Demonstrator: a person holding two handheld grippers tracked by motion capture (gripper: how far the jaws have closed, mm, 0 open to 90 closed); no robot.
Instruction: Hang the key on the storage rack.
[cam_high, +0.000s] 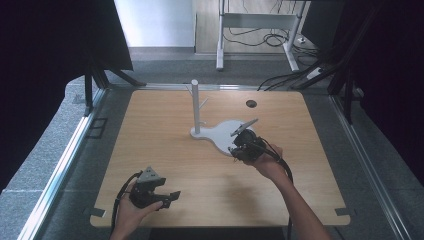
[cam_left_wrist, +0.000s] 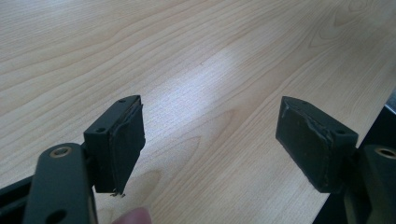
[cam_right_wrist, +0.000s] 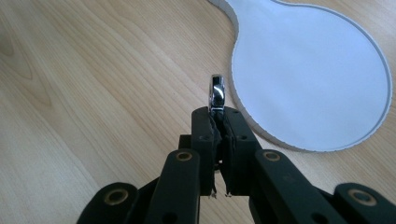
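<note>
My right gripper (cam_right_wrist: 217, 116) is shut on a small shiny metal piece (cam_right_wrist: 217, 92) that sticks up edge-on from between the jaw tips. It hovers over the wood just beside the rounded edge of a white flat base (cam_right_wrist: 317, 70). In the high view this right gripper (cam_high: 235, 149) sits at the near edge of the white base (cam_high: 222, 134), from which a white post (cam_high: 195, 105) with side pegs rises. My left gripper (cam_high: 171, 197) rests near the table's front left edge. Its jaws (cam_left_wrist: 210, 140) stand wide open over bare wood, holding nothing.
The wooden table (cam_high: 165, 145) has a round dark hole (cam_high: 251, 103) at the back right. Black frame legs and curtains stand at both sides. Cables and a desk frame (cam_high: 260, 22) lie on the floor behind. A fingertip (cam_left_wrist: 133, 217) peeks in below the left jaws.
</note>
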